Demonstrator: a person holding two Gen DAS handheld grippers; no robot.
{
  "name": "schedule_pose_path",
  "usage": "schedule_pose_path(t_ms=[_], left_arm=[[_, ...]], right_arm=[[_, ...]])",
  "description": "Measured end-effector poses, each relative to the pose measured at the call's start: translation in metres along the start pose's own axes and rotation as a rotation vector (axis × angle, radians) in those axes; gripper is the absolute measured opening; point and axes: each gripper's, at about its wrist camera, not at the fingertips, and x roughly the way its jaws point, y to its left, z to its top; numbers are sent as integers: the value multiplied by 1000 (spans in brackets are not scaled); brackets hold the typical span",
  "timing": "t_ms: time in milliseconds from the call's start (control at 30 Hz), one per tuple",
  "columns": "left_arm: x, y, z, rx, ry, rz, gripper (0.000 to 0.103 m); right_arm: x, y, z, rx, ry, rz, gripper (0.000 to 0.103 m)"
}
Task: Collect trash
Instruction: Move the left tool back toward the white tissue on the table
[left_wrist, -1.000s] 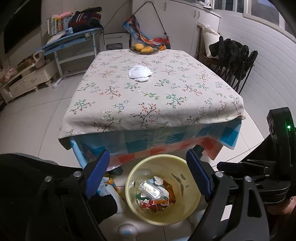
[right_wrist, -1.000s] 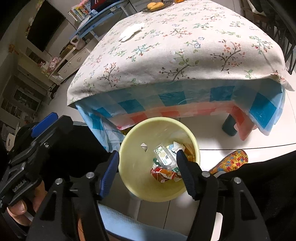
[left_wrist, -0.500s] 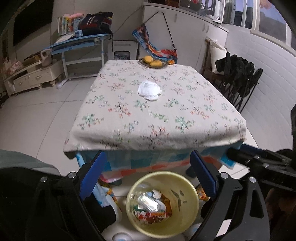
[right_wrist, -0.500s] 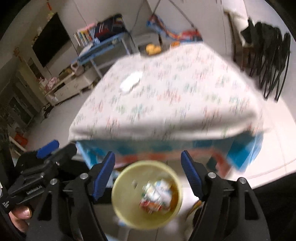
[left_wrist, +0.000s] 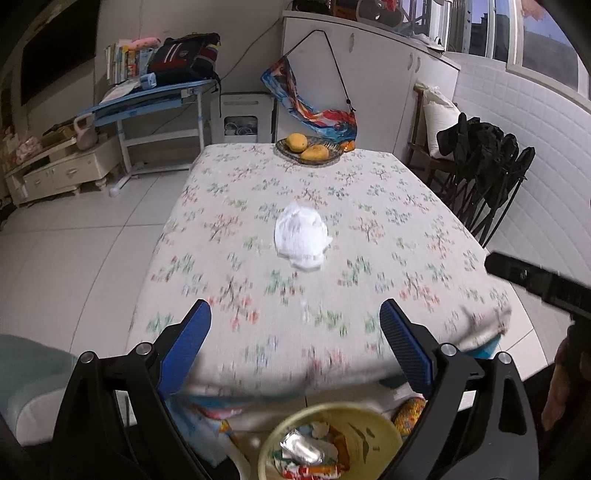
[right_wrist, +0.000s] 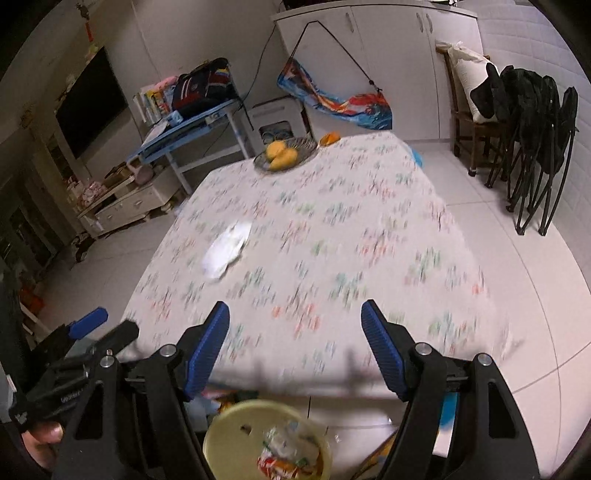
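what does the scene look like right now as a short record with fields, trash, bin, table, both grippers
trash left: crumpled white tissue lying mid-table on the floral tablecloth
bin: round yellow plastic bin on the floor at the table's near edge, holding wrappers and foil
other on table: woven dish of yellow fruit at the far end
left gripper: fingers apart, nothing between them, jaws have just been opening
right gripper: fingers apart, nothing between them, jaws have just been opening
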Motion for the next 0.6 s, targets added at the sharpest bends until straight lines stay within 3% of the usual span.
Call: schedule_pose_path(t_ms=[400,600], left_arm=[[83,-5,64,0,40,-30,90],[108,-4,75,-49,82,-66,90]], right_arm=[[103,-29,111,74,26,-36,71],[165,-44,182,167,51,-38,66]])
